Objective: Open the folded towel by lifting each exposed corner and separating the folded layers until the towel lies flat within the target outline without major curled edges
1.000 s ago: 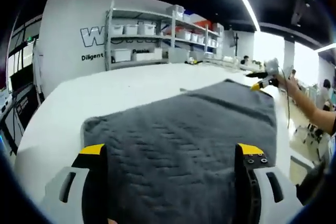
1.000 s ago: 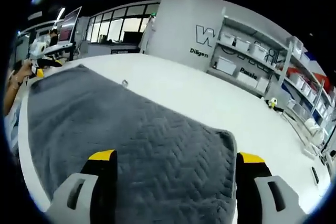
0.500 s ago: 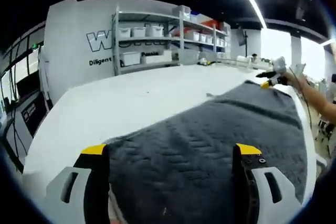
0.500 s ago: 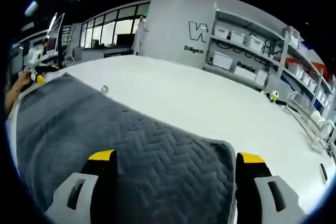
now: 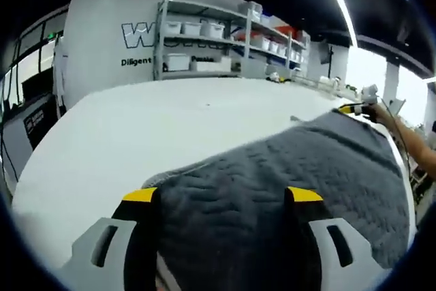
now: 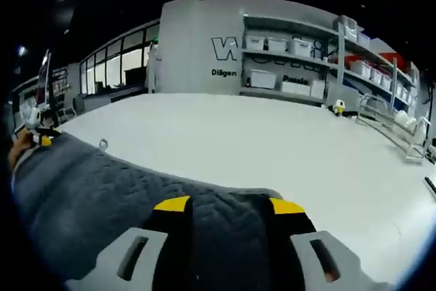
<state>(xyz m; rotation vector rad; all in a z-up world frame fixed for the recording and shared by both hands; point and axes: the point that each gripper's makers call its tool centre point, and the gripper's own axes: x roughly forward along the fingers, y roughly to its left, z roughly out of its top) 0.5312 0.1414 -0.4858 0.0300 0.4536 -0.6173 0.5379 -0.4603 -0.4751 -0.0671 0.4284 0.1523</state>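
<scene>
Two claws work one grey towel on a white bench, and I take the views in turn.

Left gripper view: my left claw rises from the bottom of the frame, its two yellow-tipped jaws set apart with the near edge of the towel lying between them. I cannot tell from here whether the jaws pinch the cloth or merely straddle it. The towel, grey with a zigzag stitch, stretches away to the right across the bench. At its far corner my right claw sits at the cloth, with a hand and forearm behind it. Beyond the bench stand a wall with lettering and shelves loaded with white bins.

Right gripper view: my right claw shows its jaws drawn closer together, yellow tips just beside each other, with the towel's corner between them; the cloth appears clamped there. The towel runs off to the left along the bench. At its far end the left claw meets the cloth beside a hand. A small yellow object stands on the bench near the shelves.
</scene>
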